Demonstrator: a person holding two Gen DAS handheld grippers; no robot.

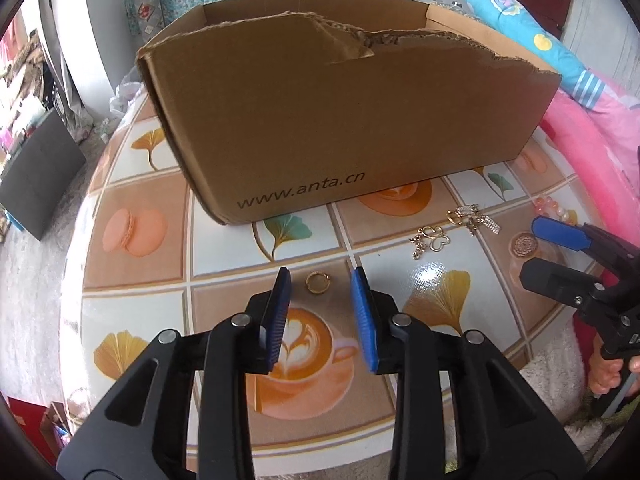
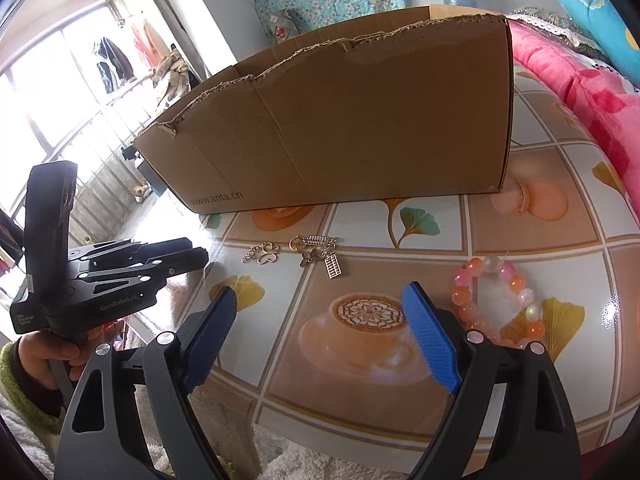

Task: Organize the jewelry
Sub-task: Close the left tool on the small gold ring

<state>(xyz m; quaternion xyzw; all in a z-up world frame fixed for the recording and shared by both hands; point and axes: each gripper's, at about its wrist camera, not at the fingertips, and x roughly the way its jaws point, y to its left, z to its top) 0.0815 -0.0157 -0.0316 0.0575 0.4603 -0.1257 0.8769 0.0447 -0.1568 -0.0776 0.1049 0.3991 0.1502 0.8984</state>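
A gold ring (image 1: 317, 282) lies on the patterned table, just ahead of and between the tips of my open left gripper (image 1: 321, 278). A gold butterfly charm (image 1: 430, 241) (image 2: 265, 253) and a keyring with charms (image 1: 474, 218) (image 2: 320, 254) lie to its right, in front of the open cardboard box (image 1: 340, 120) (image 2: 340, 128). A pink and orange bead bracelet (image 2: 496, 300) (image 1: 554, 208) lies at the right. My right gripper (image 2: 320, 300) is open and empty above the table's near edge; it also shows in the left wrist view (image 1: 560, 248).
The round table (image 1: 140, 280) (image 2: 540, 208) has a glossy tiled print of cups and leaves. A pink quilt (image 2: 580, 92) lies beyond its right edge. The box's near wall is torn along the top.
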